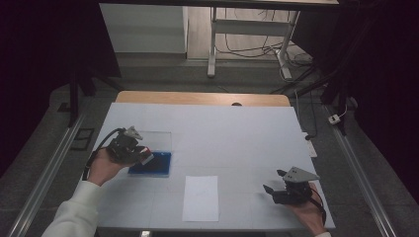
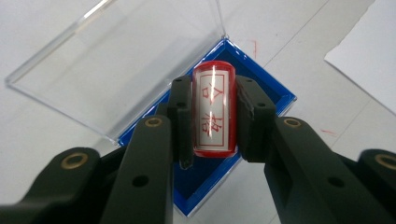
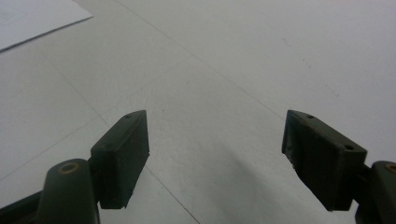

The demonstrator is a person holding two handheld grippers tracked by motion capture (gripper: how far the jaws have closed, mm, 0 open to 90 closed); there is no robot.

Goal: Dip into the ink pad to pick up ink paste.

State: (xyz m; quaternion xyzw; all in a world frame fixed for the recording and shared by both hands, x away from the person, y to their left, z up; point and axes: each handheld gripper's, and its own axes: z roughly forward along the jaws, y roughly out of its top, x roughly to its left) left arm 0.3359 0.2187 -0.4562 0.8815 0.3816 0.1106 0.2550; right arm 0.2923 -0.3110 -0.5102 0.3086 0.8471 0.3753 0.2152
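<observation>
A red-rimmed stamp (image 2: 213,111) with red characters on its white face is clamped between the fingers (image 2: 183,119) of the left gripper (image 2: 212,121), one pad pressed on each long side, so that the printing face is turned toward that gripper's camera. Directly beyond the fingertips, and partly hidden under them, a blue ink pad tray (image 2: 275,95) is seen lying on the counter (image 2: 299,42); whether the stamp is touching the tray cannot be told. The tray's clear lid (image 2: 116,60) is folded open and lies flat beyond and to the left of the fingers. In the high view the left gripper (image 1: 142,154) is held over the near left part of the blue tray (image 1: 160,165), with the lid (image 1: 157,140) beyond it.

The right gripper (image 3: 217,158) is held with its fingers (image 3: 122,156) spread wide and nothing between them; bare white counter is seen past the fingertips. In the high view it (image 1: 274,181) is rested low at the right side of the counter, well apart from the tray. A white sheet of paper (image 1: 200,198) lies between the two grippers; its corner (image 3: 32,18) is seen far beyond the right gripper's left finger.
</observation>
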